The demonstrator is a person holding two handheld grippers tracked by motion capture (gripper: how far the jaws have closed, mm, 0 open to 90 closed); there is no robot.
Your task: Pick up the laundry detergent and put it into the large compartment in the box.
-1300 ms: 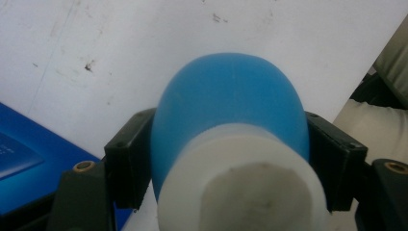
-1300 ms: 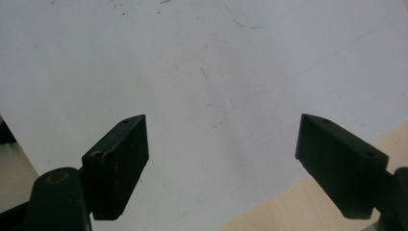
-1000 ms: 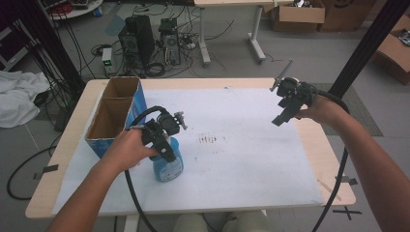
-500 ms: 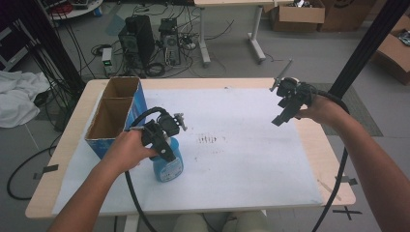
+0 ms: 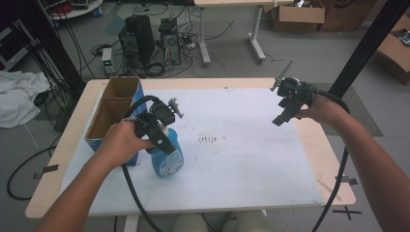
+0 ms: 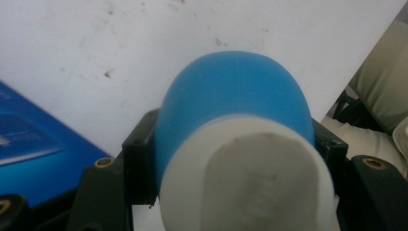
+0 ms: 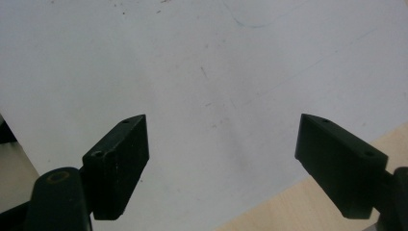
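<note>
**Left gripper clamped on blue bottle, right idle**

Left gripper (image 5: 162, 135) has its fingers (image 6: 139, 159) closed around the blue bottle (image 5: 167, 157), gripping high up, just below the white cap (image 6: 250, 178). In the high view the bottle stands on the white mat (image 5: 241, 159) at the left side of the tabletop (image 5: 314, 145), just beside the open cardboard box (image 5: 113, 108).

Right gripper (image 5: 285, 108) hovers over the mat's far right corner, fingers (image 7: 120, 163) spread wide, holding nothing.

Handling guess: plastic bottle, rigid near the shoulder, softer lower on the body, so the shoulder grip looks right. Smooth curved wall, could slip or rotate if tilted. Fill level not readable, so weight unknown; if full, expect it to swing below the grip. Lift slow, keep it upright.
</note>
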